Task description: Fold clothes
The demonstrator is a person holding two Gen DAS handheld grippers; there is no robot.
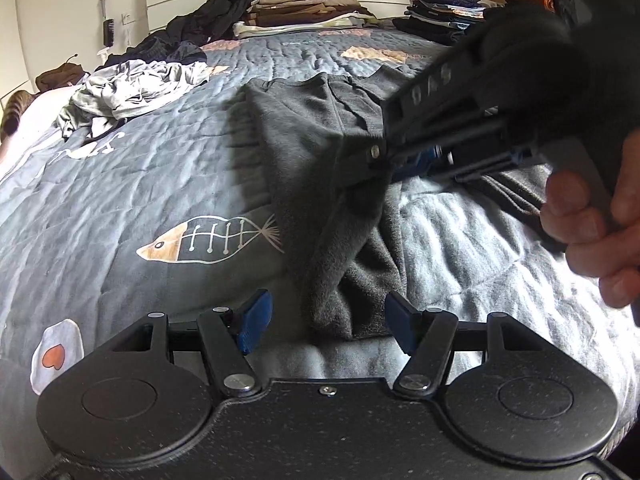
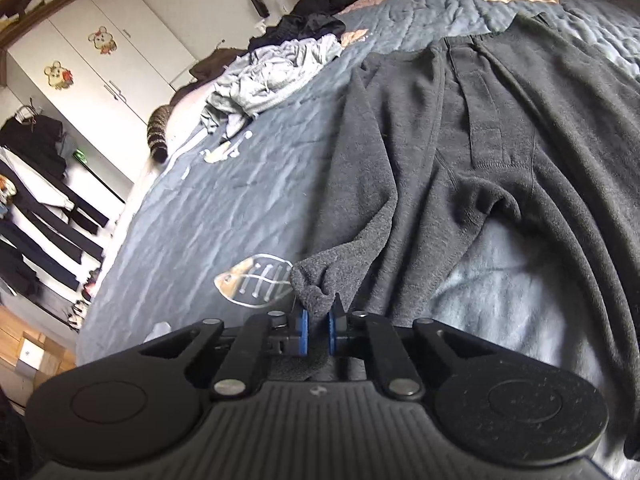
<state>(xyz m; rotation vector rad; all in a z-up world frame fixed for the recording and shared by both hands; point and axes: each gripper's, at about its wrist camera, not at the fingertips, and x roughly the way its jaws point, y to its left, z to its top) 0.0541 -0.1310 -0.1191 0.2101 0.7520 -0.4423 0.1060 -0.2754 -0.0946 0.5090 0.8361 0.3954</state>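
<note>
Dark grey fleece trousers [image 2: 500,152]: spread on the bed [image 1: 120,184], waistband at the far end, legs running toward the near edge; one leg's cuff end is raised off the quilt.
Far left of the bed: a crumpled light grey garment [image 1: 132,92] lies loose, well apart from the trousers.
Far end of the bed: folded stacks [image 1: 304,10] sit by the headboard.
Left tool [image 1: 328,320]: released, blue pads [image 1: 256,320] spread wide, the low hanging fold of the trouser leg between them but not pinched.
Right tool [image 2: 317,334]: clenched on the cuff of the trouser leg, holding it up; a hand [image 1: 592,232] grips its handle at the right.
Step in hand, as I judge it: a leg is being lifted, probably to lay it across the other or carry it toward the waistband.
Next move calls for: the left tool to take the cloth it straddles, so both tools carry the leg level, keeping the edge taut and free of twist.
</note>
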